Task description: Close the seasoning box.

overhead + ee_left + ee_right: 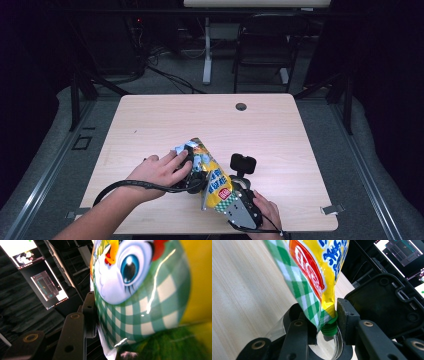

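A yellow snack bag (212, 177) with a green check pattern and a cartoon bird is held up off the wooden table (150, 117) near its front edge. My left gripper (191, 156) is shut on the bag's upper part. In the left gripper view one black finger (88, 312) presses against the check print of the bag (140, 302), and the other jaw is hidden behind it. My right gripper (226, 197) is shut on the bag's lower corner. In the right gripper view its jaws (324, 320) pinch that corner (312, 290) beside a small green piece (329, 328).
A cable hole (241, 106) sits near the table's far edge. A dark chair (265, 45) and a white desk leg (206, 50) stand on the floor beyond. Lit screens (47, 287) hang in the dark room. The table's far half is bare wood.
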The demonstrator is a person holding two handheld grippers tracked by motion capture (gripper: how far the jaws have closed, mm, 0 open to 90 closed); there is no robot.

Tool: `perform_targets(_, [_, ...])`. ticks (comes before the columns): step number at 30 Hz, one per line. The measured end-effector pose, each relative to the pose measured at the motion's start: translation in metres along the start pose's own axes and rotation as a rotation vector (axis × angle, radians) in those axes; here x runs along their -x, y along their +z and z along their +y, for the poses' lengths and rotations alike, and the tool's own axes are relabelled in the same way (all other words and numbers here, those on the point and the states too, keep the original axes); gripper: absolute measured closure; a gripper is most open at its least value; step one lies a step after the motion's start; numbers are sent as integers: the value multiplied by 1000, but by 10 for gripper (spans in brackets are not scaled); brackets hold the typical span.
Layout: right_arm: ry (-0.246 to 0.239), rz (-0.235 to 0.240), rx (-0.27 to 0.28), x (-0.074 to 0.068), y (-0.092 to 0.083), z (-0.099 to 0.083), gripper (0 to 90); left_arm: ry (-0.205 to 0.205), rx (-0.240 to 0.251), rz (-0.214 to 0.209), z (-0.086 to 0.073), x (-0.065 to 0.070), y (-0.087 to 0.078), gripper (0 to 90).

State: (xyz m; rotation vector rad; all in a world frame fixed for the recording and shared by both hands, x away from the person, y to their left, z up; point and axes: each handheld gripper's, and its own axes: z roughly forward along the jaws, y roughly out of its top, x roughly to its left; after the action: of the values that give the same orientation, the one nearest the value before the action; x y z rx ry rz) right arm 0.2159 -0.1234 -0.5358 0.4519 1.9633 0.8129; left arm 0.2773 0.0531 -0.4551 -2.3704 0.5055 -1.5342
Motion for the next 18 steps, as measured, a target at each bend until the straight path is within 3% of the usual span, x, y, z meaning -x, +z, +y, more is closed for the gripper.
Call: perform_targets(18, [-7, -17, -3, -1, -1, 0, 712, 25, -20, 57, 2, 1, -7, 619])
